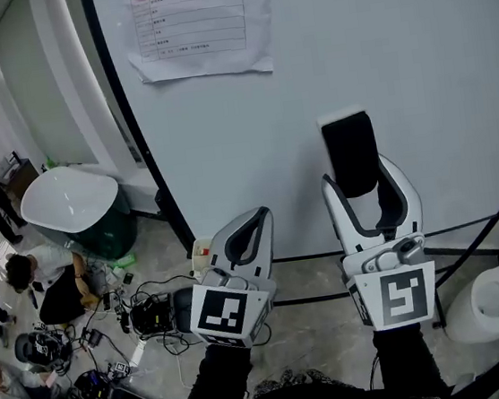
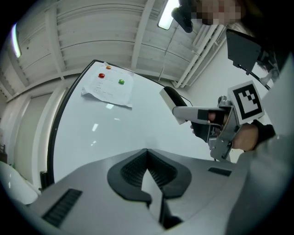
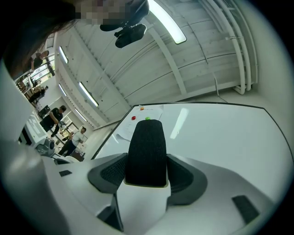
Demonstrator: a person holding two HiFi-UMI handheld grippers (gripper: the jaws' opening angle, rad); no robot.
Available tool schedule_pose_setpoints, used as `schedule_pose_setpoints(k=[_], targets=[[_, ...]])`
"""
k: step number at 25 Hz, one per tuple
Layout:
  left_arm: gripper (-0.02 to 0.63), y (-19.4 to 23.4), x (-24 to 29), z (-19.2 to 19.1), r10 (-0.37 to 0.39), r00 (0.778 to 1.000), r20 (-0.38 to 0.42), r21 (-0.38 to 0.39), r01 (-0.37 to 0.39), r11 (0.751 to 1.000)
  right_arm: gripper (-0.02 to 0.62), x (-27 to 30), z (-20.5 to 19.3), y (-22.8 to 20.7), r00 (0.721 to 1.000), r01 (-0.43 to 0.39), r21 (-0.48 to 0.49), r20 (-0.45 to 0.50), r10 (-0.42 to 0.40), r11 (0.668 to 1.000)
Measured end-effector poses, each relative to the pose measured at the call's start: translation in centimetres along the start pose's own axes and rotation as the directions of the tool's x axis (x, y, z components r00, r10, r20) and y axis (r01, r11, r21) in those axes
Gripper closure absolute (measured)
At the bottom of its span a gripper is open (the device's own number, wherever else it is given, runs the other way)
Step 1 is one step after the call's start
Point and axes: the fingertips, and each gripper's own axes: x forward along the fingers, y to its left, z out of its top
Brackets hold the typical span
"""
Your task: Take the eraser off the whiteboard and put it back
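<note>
Right gripper [image 1: 371, 195] clamped across the white plastic block eraser with black felt face [image 1: 352, 156], low on its body. Eraser stands before the large white whiteboard [image 1: 424, 73]; contact unclear. Left gripper [image 1: 250, 235], at its 9 o'clock: jaws together, empty. Judged light, rigid shell, soft felt. Grip the hard sides.

readable text: none for you | printed sheet [image 1: 196, 20] on whiteboard [image 1: 396, 68]: you see table rows, print too small to read | left cube marker [image 1: 221, 315], right cube marker [image 1: 402, 298]: black-and-white square codes, no letters
</note>
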Motion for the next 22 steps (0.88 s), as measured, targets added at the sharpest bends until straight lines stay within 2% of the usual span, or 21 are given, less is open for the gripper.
schedule_pose_setpoints(k=[10, 18, 22], targets=[[0.6, -0.89, -0.24, 0.87, -0.003, 1.0, 0.011, 0.004, 0.003, 1.0, 0.322, -0.91, 0.43, -0.51, 1.0, 0.0, 0.004, 0.005, 0.0, 1.0], [0.601, -0.73, -0.39, 0.12, 0.015, 0.999, -0.042, 0.047, -0.013, 0.999, 0.322, -0.69, 0.17, -0.2, 1.0, -0.021, 0.01, 0.006, 0.021, 1.0], [0.6, -0.72, -0.59, 0.65, 0.022, 1.0, 0.013, -0.009, -0.022, 1.0, 0.322, -0.67, -0.13, -0.02, 0.999, -0.032, 0.011, -0.005, 0.032, 0.999]])
